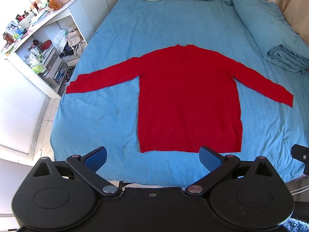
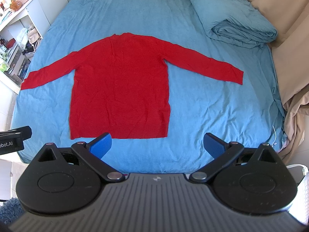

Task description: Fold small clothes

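Bed [image 1: 115, 38], sweater [image 1: 189, 100] beyond gaping tongs [image 1: 152, 158]

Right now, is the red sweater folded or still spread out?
Spread flat. The red sweater lies on the blue bedsheet with both sleeves stretched sideways, hem straight, no fold visible.

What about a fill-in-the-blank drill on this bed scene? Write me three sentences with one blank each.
1. The sweater lying flat on the bed is ____ in colour.
2. Both of its sleeves are spread ____ to the sides.
3. The left gripper and the right gripper both have their jaws ____, holding nothing.

Missing words: red; out; open
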Available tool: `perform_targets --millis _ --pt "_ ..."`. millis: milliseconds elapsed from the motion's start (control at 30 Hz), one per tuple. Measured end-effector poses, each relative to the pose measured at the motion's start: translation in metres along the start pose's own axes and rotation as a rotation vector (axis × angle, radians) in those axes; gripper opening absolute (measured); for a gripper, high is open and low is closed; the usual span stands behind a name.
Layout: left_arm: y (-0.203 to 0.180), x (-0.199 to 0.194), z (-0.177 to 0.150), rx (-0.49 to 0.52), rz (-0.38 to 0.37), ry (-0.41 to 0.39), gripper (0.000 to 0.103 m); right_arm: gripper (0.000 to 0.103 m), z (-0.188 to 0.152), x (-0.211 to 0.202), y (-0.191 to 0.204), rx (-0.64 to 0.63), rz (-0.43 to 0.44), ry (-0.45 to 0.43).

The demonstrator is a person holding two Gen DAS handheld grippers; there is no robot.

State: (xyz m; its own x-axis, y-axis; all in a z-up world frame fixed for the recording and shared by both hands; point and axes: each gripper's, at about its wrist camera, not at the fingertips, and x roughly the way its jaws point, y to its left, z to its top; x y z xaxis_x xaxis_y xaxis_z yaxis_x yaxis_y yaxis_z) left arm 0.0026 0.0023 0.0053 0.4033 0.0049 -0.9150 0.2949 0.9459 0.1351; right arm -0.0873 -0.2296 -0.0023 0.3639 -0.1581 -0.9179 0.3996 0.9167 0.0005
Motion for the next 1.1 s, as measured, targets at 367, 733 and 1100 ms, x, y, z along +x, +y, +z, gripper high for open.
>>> perform_targets --millis 367,733,1100 --pt "0.000 -0.001 -0.001 -0.001 0.010 -0.020 0.103 0.103 0.000 -0.001 0.005 0.004 -0.001 -0.003" --pt "0.005 -0.002 -0.001 -0.004 0.020 -0.009 0.103 0.103 -0.005 -0.004 0.005 0.012 0.002 -0.016" --pt "0.002 -0.023 0.036 0.050 -0.070 -0.156 0.103 0.103 0.013 -0.018 -0.020 0.155 -0.007 -0.077"
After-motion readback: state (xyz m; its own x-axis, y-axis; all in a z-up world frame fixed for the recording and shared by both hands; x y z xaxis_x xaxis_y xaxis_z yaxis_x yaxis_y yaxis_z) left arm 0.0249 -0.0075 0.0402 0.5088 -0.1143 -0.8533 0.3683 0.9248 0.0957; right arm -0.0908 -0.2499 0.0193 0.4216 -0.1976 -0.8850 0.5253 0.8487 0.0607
